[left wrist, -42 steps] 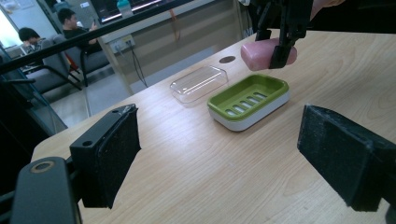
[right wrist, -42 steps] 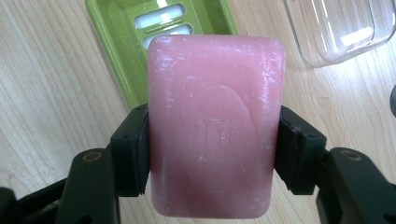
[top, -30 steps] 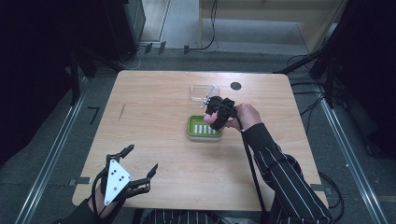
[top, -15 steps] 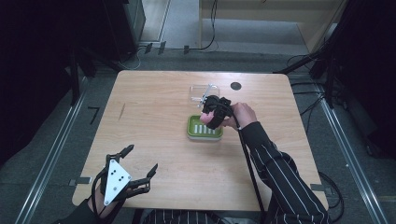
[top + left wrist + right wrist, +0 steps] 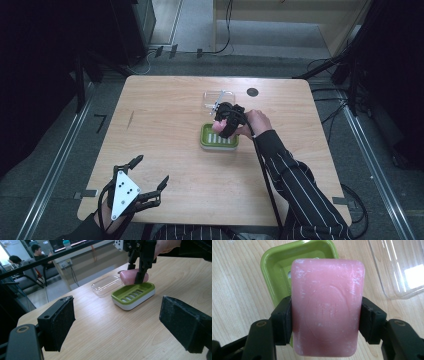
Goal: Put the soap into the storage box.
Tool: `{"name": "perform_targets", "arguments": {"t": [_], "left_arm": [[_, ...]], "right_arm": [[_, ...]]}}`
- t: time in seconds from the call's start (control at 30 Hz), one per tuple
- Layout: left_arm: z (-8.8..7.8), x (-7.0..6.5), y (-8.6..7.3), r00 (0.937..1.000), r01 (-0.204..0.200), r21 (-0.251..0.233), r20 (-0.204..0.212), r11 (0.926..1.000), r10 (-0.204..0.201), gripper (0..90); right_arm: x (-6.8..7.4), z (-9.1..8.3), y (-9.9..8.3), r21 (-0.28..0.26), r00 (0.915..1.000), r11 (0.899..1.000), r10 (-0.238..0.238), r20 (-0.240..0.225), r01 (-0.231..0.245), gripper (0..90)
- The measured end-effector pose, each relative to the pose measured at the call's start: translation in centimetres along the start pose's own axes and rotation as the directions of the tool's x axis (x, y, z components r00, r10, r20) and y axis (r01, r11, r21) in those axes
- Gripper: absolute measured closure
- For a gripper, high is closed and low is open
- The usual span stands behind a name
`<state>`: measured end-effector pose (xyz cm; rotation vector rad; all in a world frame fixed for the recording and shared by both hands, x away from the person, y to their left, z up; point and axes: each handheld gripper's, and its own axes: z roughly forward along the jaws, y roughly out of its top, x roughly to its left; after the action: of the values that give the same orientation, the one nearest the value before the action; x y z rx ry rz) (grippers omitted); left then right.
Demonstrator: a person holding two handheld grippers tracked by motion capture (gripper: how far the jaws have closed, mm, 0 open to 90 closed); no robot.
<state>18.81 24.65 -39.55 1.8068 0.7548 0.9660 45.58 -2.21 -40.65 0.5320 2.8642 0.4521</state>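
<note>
A pink soap bar (image 5: 327,307) is held by its long sides in my right gripper (image 5: 326,322), whose pads press on it. It hangs just above the far end of a green soap dish (image 5: 219,142) in the middle of the table; the same soap bar (image 5: 127,277) shows over the dish (image 5: 132,296) in the left gripper view. My left gripper (image 5: 150,170) rests near the table's front left corner, jaws wide apart, with nothing between its pads (image 5: 60,322).
A clear plastic lid (image 5: 215,97) lies just beyond the dish, close to the right gripper. A small black round mark (image 5: 252,92) sits near the far edge. Bare wood lies between the left gripper and the dish.
My right gripper with the soap has shifted slightly to the left over the dish. The left gripper has stayed where it was.
</note>
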Motion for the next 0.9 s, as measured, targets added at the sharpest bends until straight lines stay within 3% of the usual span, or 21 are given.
{"name": "perform_targets", "arguments": {"t": [0.9], "left_arm": [[0.0, 0.0, 0.0, 1.0, 0.003, 0.0, 0.0, 1.0, -0.003, 13.3]], "right_arm": [[-0.4, 2.7, 0.4, 0.009, 0.9981, 1.0, 0.001, -0.061, -0.001, 38.5]]}}
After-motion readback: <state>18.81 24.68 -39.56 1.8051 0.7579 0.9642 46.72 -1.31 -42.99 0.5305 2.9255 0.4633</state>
